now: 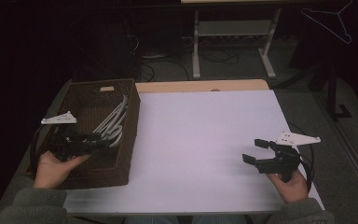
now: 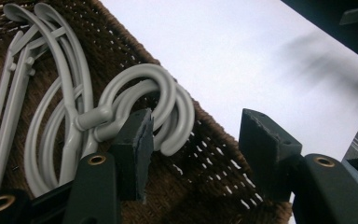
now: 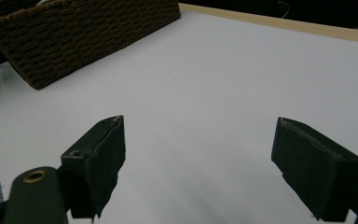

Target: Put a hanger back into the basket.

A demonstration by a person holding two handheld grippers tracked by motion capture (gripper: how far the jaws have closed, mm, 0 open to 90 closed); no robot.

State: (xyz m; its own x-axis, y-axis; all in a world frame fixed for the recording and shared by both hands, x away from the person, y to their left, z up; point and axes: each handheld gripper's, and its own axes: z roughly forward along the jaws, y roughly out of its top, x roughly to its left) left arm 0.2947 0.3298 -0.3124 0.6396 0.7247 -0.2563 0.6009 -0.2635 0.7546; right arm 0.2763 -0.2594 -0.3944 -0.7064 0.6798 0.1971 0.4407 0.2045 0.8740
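Several pale grey plastic hangers (image 1: 114,122) lie inside a brown woven basket (image 1: 133,140) at the table's left side. My left gripper (image 1: 98,138) hovers over the basket's near half, jaws open. In the left gripper view the hangers' curved hooks (image 2: 163,93) rest against the basket's wall (image 2: 205,177), just behind the left jaw. Nothing sits between the left gripper's (image 2: 196,135) jaws. My right gripper (image 1: 254,150) is held above the white table (image 1: 200,140) at the right, open and empty. The right gripper view has its jaws (image 3: 198,140) wide apart over bare tabletop, with the basket (image 3: 88,32) far off.
A wooden strip (image 1: 200,86) edges the table's far side. Behind it stand a white table frame (image 1: 196,46) and cables on the floor. A thin wire hanger (image 1: 335,21) hangs at the upper right. Each gripper trails a black cable.
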